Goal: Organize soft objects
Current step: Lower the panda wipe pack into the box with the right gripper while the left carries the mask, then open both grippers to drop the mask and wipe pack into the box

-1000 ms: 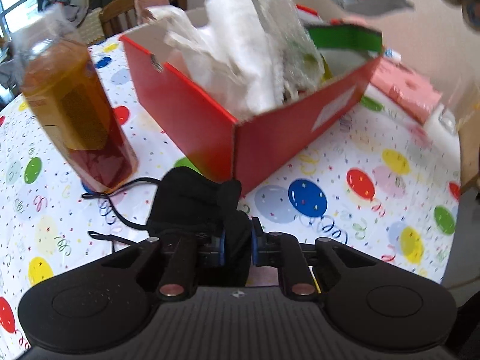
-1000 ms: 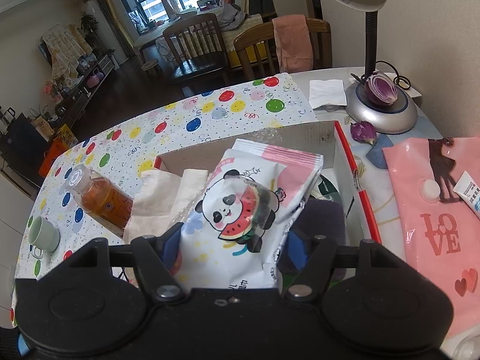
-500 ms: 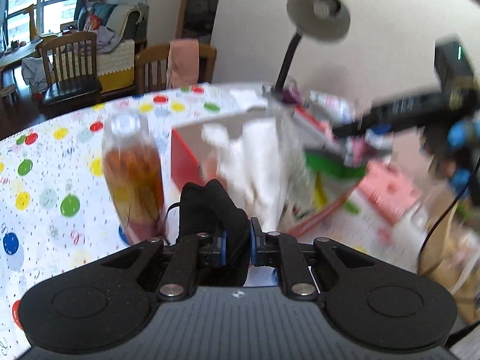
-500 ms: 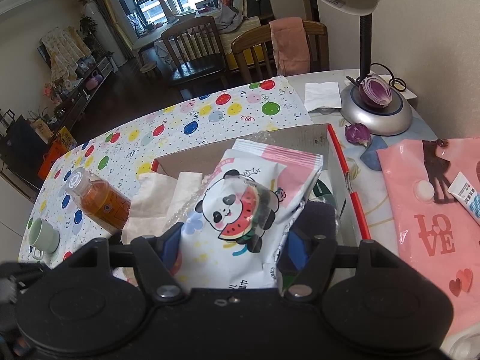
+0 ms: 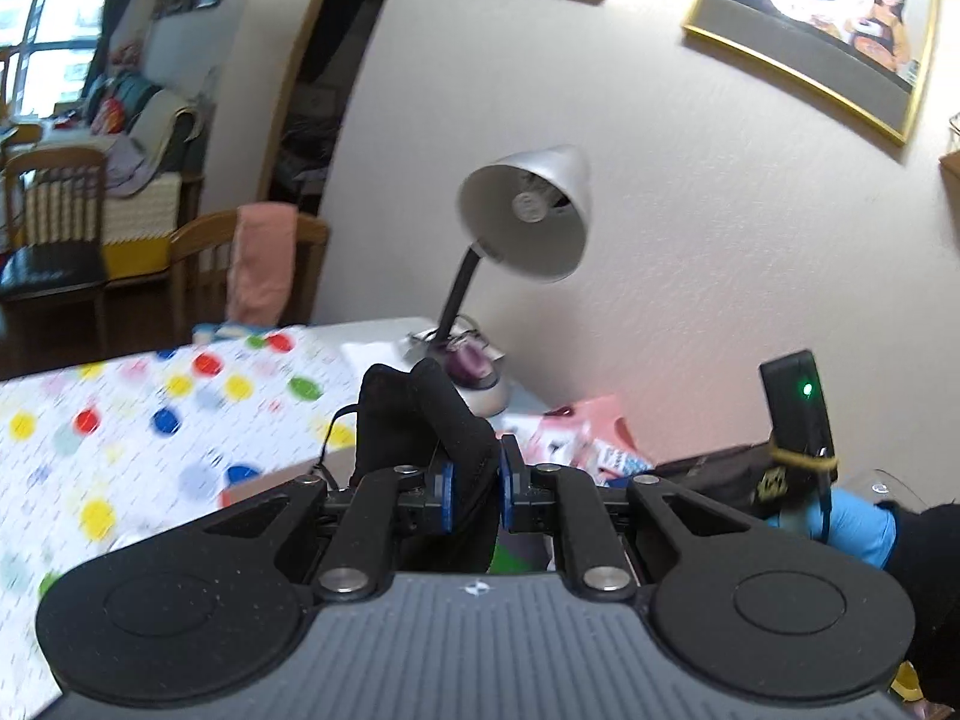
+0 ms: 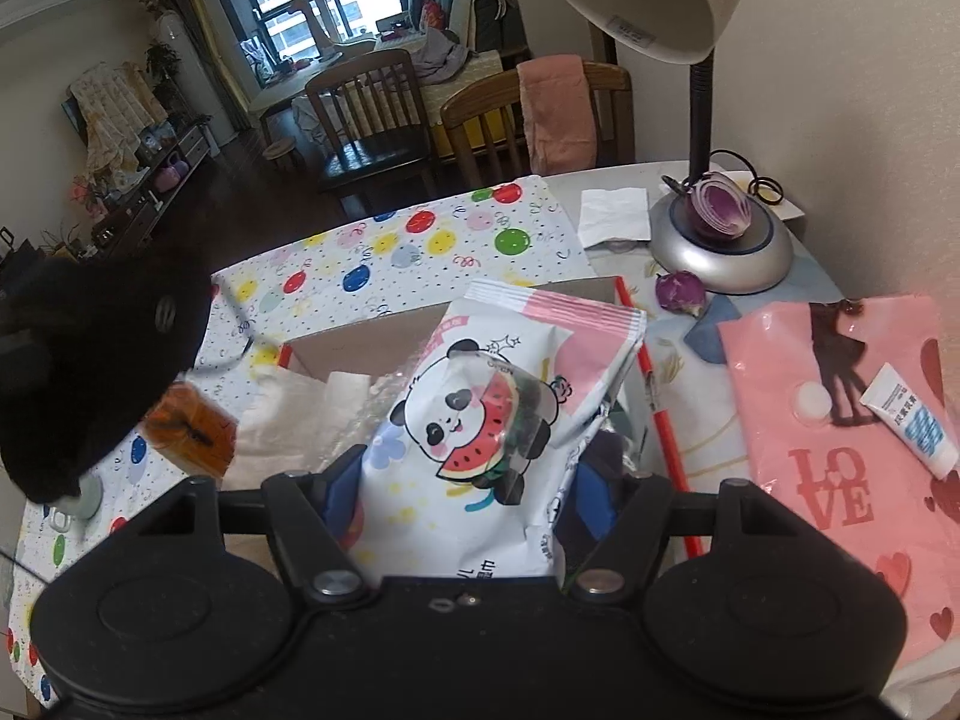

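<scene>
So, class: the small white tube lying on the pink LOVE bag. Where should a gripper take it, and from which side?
Grip the white tube across its narrow middle, coming from above: it lies flat and slanted on the pink bag, so the jaws should straddle its long sides.

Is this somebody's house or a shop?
Most likely a home, a dining and living room: wooden chairs by a table with a balloon-print cloth, a desk lamp, and framed pictures on the wall.
</scene>
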Tool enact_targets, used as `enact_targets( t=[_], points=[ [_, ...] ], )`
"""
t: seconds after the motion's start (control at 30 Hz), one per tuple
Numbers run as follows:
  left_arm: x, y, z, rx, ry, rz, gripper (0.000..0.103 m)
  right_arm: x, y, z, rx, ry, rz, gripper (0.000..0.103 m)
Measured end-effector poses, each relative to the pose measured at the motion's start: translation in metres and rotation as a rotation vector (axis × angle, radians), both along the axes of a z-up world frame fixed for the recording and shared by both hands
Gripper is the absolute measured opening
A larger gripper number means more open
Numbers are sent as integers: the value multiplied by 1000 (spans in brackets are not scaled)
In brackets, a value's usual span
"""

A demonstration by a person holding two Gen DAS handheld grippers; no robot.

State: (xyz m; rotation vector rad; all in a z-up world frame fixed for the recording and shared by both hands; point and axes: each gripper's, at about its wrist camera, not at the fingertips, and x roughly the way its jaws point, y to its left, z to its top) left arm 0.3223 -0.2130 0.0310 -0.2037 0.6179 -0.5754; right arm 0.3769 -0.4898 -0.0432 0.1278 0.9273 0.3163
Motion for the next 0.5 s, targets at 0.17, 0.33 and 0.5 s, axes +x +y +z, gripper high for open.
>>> enact_targets(
  t=[0.17, 0.33, 0.5],
  points=[
    [27, -32, 2, -4, -21, -45, 13, 3, -4, -7, -18, 18, -13, 69],
    [47, -55, -19, -4, 1, -64, 13, 5, -6, -17, -38, 42, -20, 69],
    [61, -68, -47, 7, 39, -71, 13, 9, -2, -31, -50, 68, -13, 69]
  ],
)
